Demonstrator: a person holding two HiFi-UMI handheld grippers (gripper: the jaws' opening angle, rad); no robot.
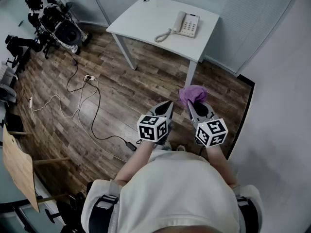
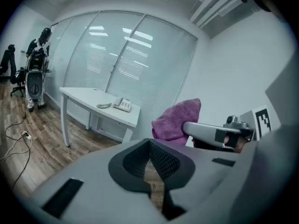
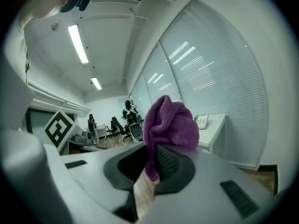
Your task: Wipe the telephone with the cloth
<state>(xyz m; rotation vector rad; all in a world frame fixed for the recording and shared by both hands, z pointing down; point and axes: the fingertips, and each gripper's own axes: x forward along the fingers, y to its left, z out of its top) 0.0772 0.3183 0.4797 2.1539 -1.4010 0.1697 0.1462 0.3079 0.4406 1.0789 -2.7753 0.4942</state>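
Right gripper fingers pinch a soft purple terry cloth by one fold — light, floppy, bunched above them. Left gripper fingers are closed on nothing. Ahead, the beige corded telephone sits near the white surface's far right corner — probably light, likely to slide.

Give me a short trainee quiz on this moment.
1. Which tongs hold the cloth?
2. True or false: the phone sits on the floor.
3. The left tongs are: A) open, B) shut and empty, C) shut on the phone.

Key:
1. The right tongs.
2. False. It sits on the table.
3. B.
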